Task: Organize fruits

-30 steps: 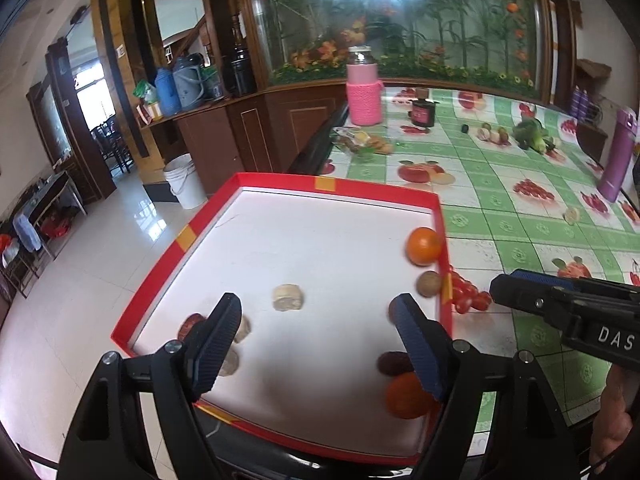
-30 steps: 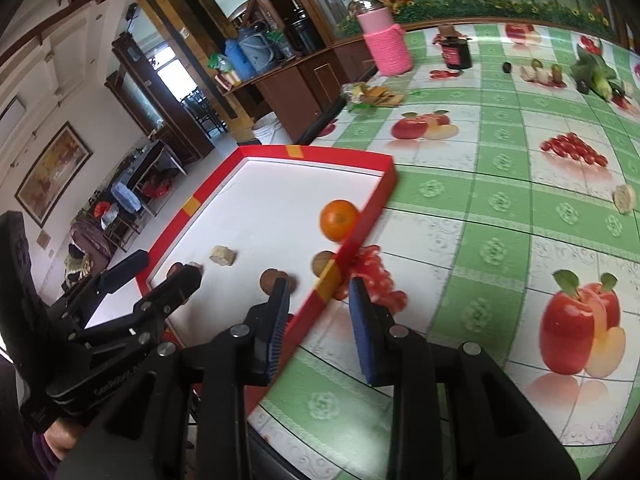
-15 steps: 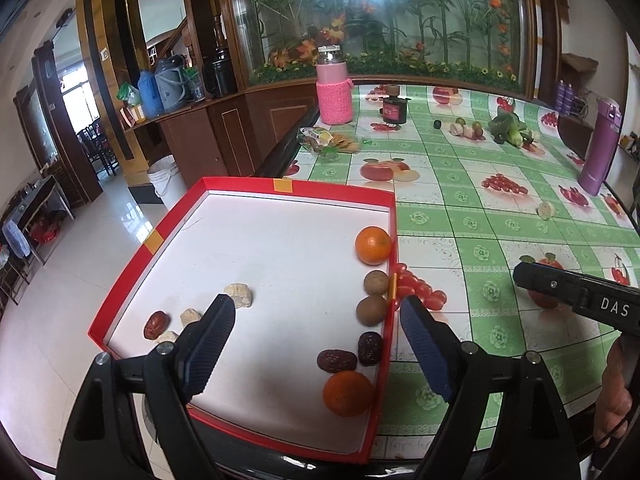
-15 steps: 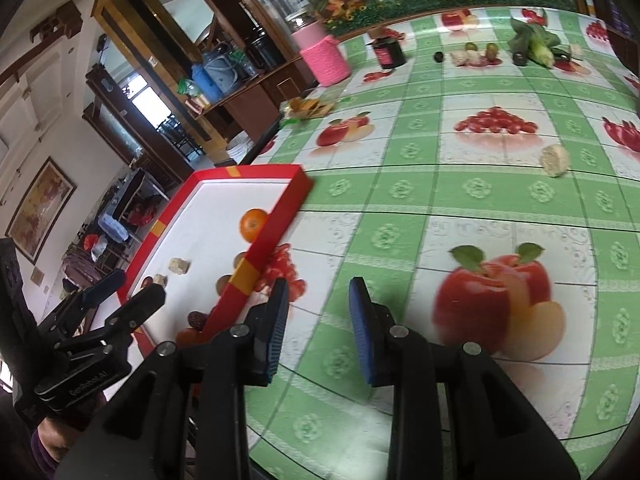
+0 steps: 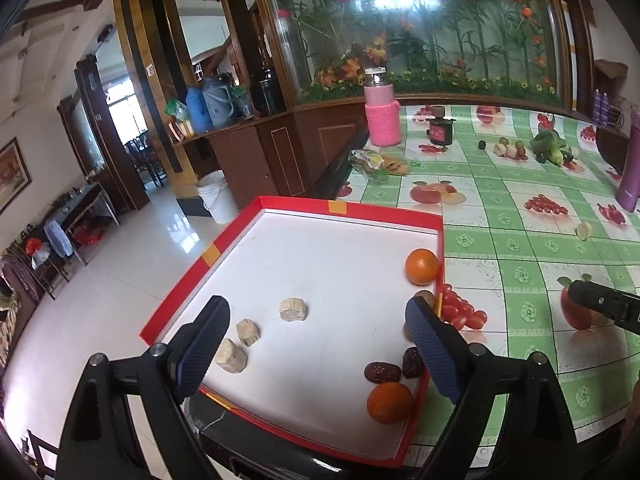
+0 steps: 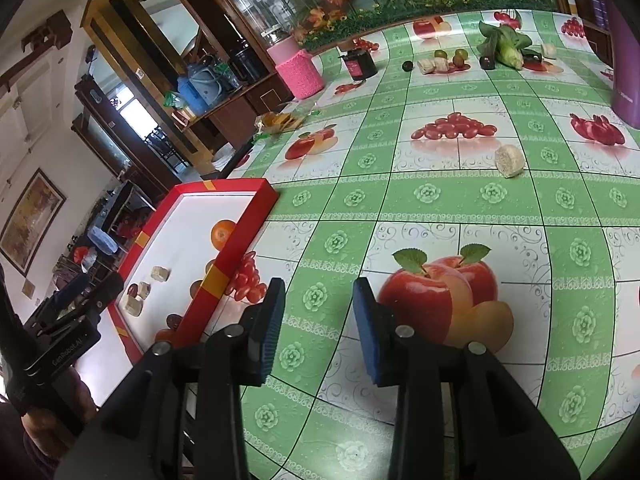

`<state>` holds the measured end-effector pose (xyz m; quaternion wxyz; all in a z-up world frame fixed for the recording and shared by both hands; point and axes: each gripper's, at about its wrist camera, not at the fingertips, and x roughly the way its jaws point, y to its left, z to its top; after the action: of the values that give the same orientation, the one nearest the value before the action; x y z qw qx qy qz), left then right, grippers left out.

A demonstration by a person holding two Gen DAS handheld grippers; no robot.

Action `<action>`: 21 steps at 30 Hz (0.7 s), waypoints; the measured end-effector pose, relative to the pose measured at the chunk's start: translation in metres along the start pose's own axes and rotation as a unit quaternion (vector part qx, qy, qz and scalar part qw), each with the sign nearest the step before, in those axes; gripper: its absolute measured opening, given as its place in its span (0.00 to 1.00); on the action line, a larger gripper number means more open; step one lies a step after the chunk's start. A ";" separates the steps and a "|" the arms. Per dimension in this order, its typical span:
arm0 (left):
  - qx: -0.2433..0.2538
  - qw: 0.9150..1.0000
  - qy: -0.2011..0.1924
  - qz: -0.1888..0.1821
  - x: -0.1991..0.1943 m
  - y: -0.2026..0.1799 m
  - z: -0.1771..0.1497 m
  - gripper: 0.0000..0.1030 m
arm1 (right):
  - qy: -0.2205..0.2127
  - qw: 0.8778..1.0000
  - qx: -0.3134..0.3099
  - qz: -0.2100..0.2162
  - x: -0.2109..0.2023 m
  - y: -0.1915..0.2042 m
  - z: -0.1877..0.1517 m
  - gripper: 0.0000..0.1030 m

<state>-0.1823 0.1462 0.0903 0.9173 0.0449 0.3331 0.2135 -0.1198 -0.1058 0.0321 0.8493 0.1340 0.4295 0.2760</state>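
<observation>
1. The right gripper (image 6: 316, 322) hangs over the green tablecloth (image 6: 440, 200), just right of the red tray (image 6: 236, 248). Its jaws are opening and nothing is between them; below them is only a printed apple.

2. The nearest loose piece for this hand is the pale chunk (image 6: 509, 160). It lies on the cloth far ahead of the right gripper and to the right, well apart from it. It looks like a short round slice, so I see no clear long axis; a grip from either side should work.

3. More food lies at the far edge of the table: small fruits and pale pieces (image 6: 440, 62) beside the green vegetables (image 6: 504, 46). They are still farther than the chunk.

4. The left gripper (image 5: 316, 344) hovers over the near part of the tray. Its jaws are opening wide and are empty.

5. In the tray, two oranges (image 5: 421, 266) and dark dates (image 5: 382, 372) lie along the right wall, and pale pieces (image 5: 293, 309) lie near the left.

6. I judge the right hand is nearer to the chunk, so the reach belongs to it: forward and to the right.
</observation>
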 end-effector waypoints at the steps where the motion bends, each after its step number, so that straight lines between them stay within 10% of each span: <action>1: 0.003 1.000 0.001 0.003 0.000 -0.001 0.000 0.87 | 0.000 1.000 -0.001 0.000 0.000 0.001 0.000 0.36; 21: -0.013 1.000 0.008 -0.014 -0.005 0.007 -0.004 0.87 | 0.012 0.999 -0.050 -0.002 0.008 0.038 -0.012 0.36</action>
<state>-0.1902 0.1500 0.0916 0.9181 0.0264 0.3381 0.2051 -0.1386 -0.0707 0.0373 0.8504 0.0868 0.4257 0.2967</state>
